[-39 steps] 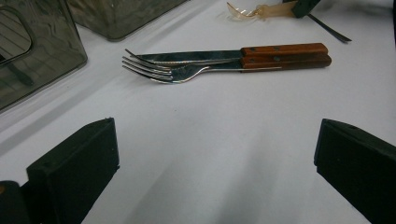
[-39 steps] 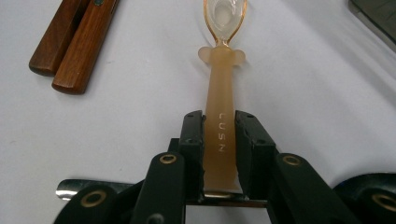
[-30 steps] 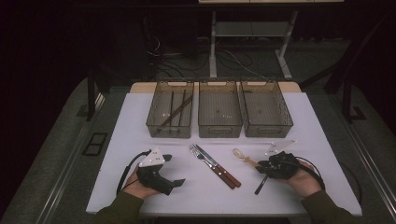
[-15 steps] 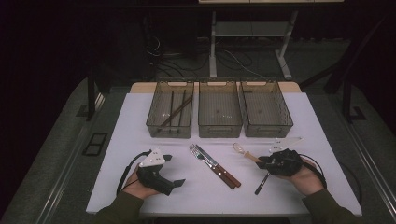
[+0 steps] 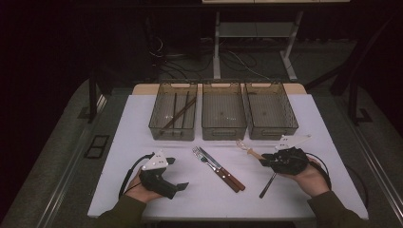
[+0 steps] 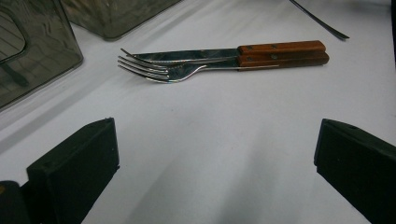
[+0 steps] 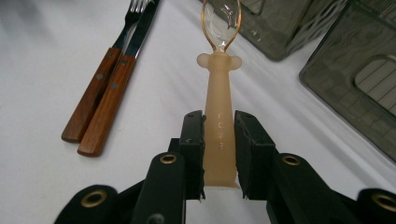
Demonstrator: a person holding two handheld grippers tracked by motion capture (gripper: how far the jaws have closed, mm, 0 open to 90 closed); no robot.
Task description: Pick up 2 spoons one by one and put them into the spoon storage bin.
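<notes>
The right tool [image 7: 219,161] clamps the peach translucent plastic spoon [image 7: 219,112] by its handle, right of the wooden-handled fork [image 5: 211,164]. The left tool [image 6: 215,154], jaws wide apart, faces open white table [image 5: 142,123] left of that fork.

Only text I can spot: faint embossed characters running down the spoon handle [image 7: 218,133], too shallow and blurred for me to read. I see nothing else lettered or labelled.
</notes>
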